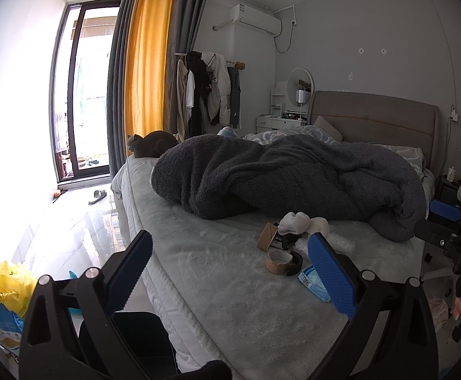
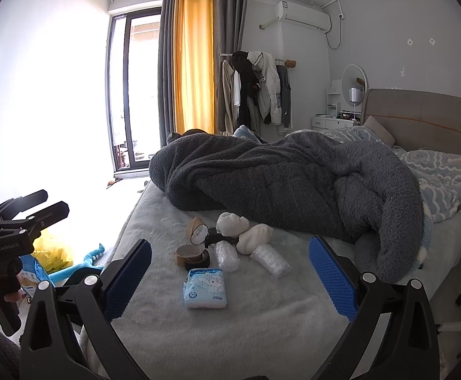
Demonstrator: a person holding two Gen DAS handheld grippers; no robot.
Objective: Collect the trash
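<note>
Both claws held wide and empty above the near edge of the pale grey fleece-covered bed: right claw with blue ribbed pads spread well apart, left claw likewise spread. Trash clustered on the bed ahead, short of the rumpled dark grey fleece blanket. Nearest to the right claw, a flat pale-blue-and-white plastic tissue pack, lying straight ahead between the pads, long axis running roughly away from the camera. Just beyond it, two rolls of clear bubble wrap, a brown cardboard tape core beside a black tape roll, a second brown cardboard tape core tipped on edge, and two white crumpled wads that could not be identified for sure.

From the left wrist view, same tissue pack off to the right, partly hidden behind the right-hand pad, cluster lying right of centre. Right claw judged the nearer and better lined up; a short forward reach with the pads closing across the pack's narrow width likely called for. On the floor at the left, a crumpled yellow plastic bag, possibly the place for the trash, though not certain.
</note>
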